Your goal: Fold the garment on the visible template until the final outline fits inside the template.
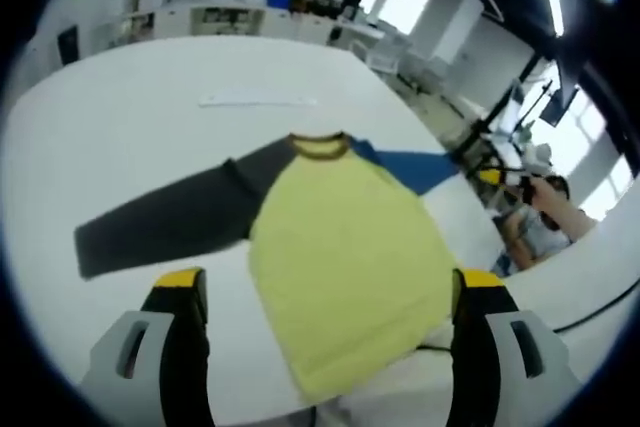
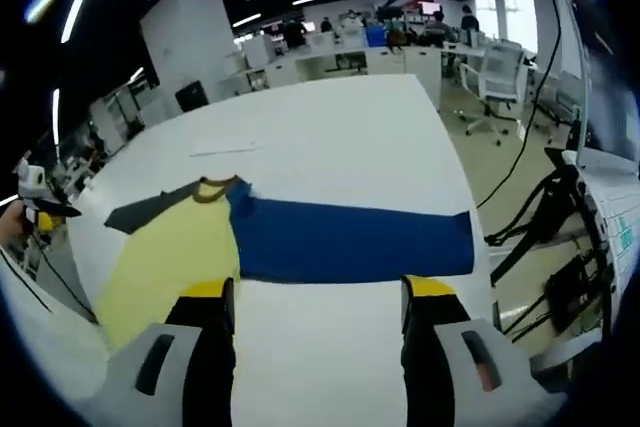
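A long-sleeved shirt lies flat on the white table [image 1: 150,97]. It has a yellow body [image 1: 335,247], a brown collar [image 1: 320,145], a dark grey sleeve [image 1: 160,222] spread left and a blue sleeve [image 1: 415,167] spread right. My left gripper [image 1: 330,287] hovers open over the yellow hem, apart from the cloth. In the right gripper view the blue sleeve [image 2: 350,242] stretches across just beyond my open right gripper [image 2: 320,289], with the yellow body [image 2: 170,247] to its left. Nothing sits between either pair of jaws.
A thin pale strip [image 1: 255,100] lies on the table beyond the collar, also visible as the pale strip [image 2: 225,149]. A person [image 1: 545,217] sits at the table's right edge. Cables [image 2: 545,217] and equipment stand off that side, with office desks and a chair [image 2: 490,77] behind.
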Demonstrator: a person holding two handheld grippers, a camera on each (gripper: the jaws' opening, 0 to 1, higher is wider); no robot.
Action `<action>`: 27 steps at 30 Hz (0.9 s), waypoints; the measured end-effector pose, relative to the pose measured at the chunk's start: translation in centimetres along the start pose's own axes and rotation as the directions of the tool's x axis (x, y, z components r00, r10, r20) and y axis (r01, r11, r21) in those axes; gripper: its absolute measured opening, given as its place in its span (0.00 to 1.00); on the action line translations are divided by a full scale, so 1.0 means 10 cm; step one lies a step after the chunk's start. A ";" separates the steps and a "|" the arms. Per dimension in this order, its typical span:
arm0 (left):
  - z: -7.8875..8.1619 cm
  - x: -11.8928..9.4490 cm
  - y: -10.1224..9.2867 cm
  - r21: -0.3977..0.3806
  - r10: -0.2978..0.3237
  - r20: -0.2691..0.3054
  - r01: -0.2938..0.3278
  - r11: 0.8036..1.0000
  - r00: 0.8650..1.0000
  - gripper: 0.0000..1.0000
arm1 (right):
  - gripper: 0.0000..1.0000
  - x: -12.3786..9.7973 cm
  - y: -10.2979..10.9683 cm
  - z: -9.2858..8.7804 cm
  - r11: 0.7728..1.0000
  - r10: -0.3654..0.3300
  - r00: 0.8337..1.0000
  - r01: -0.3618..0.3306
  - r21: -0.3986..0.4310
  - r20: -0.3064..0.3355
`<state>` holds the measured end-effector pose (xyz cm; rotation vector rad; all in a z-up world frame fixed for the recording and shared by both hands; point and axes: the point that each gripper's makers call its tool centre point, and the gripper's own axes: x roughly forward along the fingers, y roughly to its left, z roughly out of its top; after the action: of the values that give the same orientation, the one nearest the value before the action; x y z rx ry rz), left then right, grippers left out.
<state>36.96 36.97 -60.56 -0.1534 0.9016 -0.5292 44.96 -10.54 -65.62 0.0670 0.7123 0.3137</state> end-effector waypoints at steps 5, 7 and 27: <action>0.01 0.04 0.02 -0.010 0.004 -0.003 -0.004 1.000 1.000 0.98 | 0.62 0.08 -0.17 0.01 0.999 -0.031 1.000 0.031 0.011 -0.003; 0.01 0.05 0.02 -0.013 0.006 -0.006 -0.006 1.000 1.000 0.98 | 0.61 0.12 -0.24 0.02 0.999 -0.043 0.999 0.044 0.013 -0.005; 0.00 0.14 0.06 -0.036 0.020 -0.034 -0.021 0.999 0.999 0.97 | 0.40 0.47 -0.98 0.08 0.973 -0.206 0.979 0.206 0.104 -0.005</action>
<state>37.85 36.79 -61.77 -0.1682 0.9449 -0.4982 51.39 -18.43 -69.60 0.0917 0.7226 0.0777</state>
